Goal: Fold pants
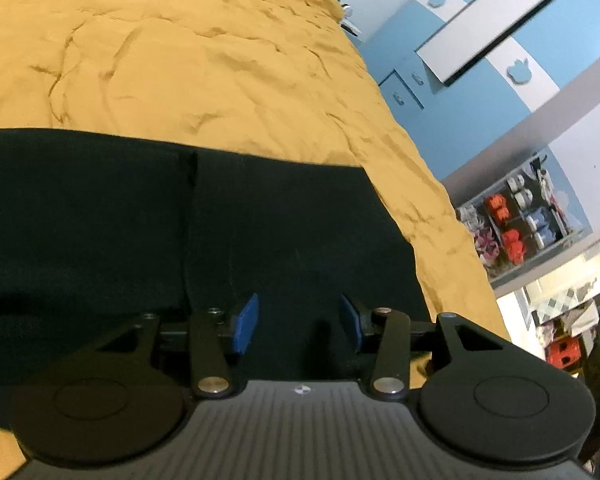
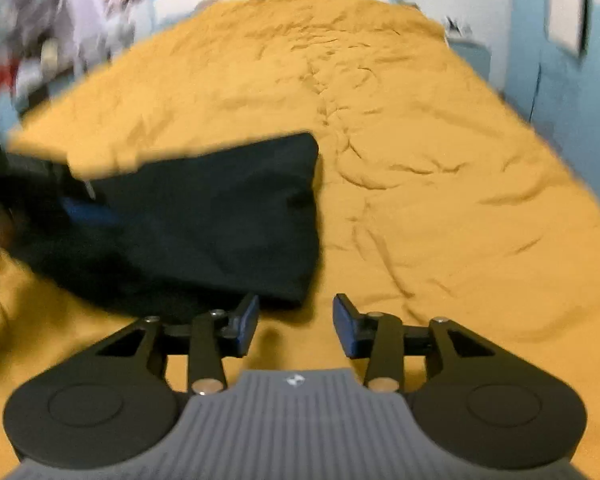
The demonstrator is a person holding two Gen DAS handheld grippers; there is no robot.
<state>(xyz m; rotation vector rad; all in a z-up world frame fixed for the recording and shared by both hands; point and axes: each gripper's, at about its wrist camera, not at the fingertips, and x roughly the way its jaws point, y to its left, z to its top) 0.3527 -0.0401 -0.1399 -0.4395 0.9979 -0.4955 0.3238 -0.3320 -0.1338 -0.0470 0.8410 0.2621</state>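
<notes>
pants (image 2: 204, 216) flat on the bed (image 2: 420, 160), folded to a compact rectangle. left tool (image 1: 298, 322) half open over the fabric, gripping nothing; right tool (image 2: 296, 326) half open beside its corner, empty.

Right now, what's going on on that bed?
A person is folding black pants on a mustard-yellow bedspread, a handheld tool in each hand. The pants lie as a flat, dark rectangle. The left tool hovers over the dark fabric with its jaws apart and nothing pinched between the blue pads. The right tool is off the pants' near corner, over bare bedspread, jaws also apart and empty. Neither tool grips the cloth at this moment.
</notes>
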